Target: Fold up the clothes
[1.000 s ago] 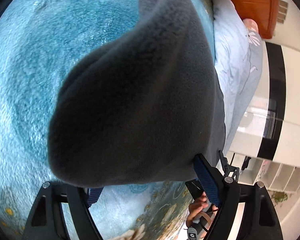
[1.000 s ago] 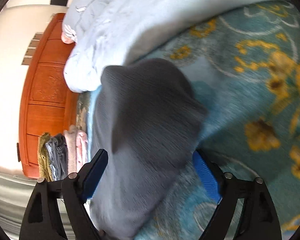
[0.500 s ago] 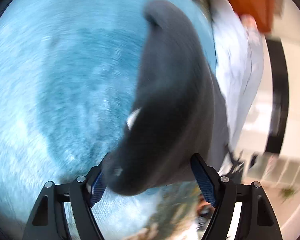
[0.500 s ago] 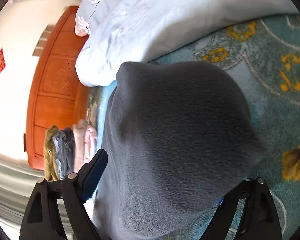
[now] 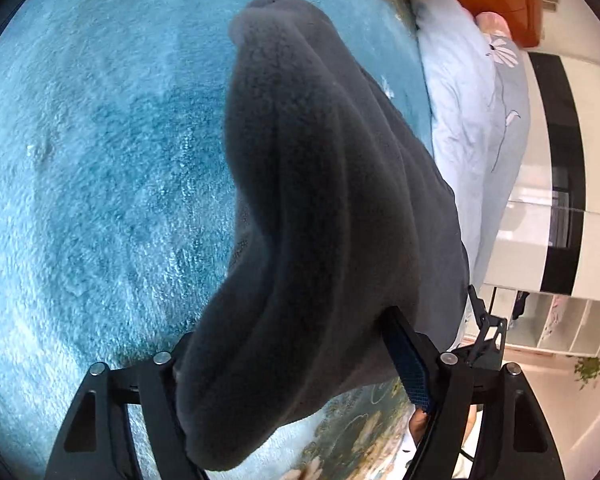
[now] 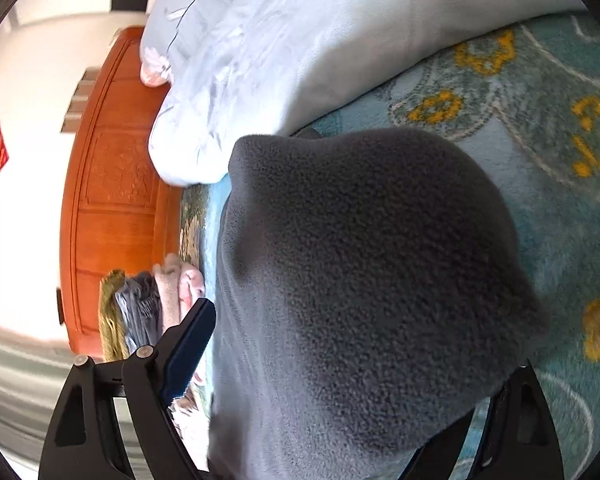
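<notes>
The left gripper is matte black plastic, its two arms shaped as open triangular frames with round silver screws at the joints. One of its fingers carries a dark blue pad with a fine grid texture; the other is hidden. Bare skin of a hand shows beside it. The right gripper has the same black frames and silver screws, and a smooth blue pad on its visible finger.
</notes>
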`<control>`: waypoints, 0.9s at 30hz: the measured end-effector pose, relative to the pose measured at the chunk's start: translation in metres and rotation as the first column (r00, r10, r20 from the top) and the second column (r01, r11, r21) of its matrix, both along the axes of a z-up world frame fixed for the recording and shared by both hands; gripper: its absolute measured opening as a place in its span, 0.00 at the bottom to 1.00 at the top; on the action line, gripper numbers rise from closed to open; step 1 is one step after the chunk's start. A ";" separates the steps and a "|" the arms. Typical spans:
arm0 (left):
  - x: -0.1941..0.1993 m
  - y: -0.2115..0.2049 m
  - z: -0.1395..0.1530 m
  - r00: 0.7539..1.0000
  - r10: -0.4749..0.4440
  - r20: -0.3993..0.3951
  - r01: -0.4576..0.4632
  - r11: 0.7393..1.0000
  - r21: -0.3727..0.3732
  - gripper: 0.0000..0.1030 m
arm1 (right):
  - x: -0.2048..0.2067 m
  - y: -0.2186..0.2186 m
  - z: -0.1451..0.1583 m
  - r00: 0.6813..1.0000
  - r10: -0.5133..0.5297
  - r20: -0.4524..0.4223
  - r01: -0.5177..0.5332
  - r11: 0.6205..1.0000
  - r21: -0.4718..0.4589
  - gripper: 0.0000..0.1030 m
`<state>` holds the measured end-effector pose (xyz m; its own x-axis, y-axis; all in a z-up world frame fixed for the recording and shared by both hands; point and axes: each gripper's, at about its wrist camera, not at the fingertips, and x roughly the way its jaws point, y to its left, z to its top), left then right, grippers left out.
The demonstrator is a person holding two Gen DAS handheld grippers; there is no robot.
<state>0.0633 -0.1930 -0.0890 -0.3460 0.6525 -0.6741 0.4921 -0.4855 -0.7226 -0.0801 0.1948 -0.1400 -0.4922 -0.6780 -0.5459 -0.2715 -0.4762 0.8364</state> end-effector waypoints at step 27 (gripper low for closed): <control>-0.045 -0.030 0.070 0.986 -0.133 -0.099 0.102 0.957 -0.271 0.32 | -0.027 -0.085 0.067 0.968 0.204 -0.149 -0.198 0.979 0.054 0.38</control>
<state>0.0185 -0.2227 -0.0190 -0.3628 0.4975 -0.7880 0.3412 -0.7160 -0.6091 -0.1070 0.1100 -0.0730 -0.4274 -0.7517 -0.5023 -0.0373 -0.5404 0.8406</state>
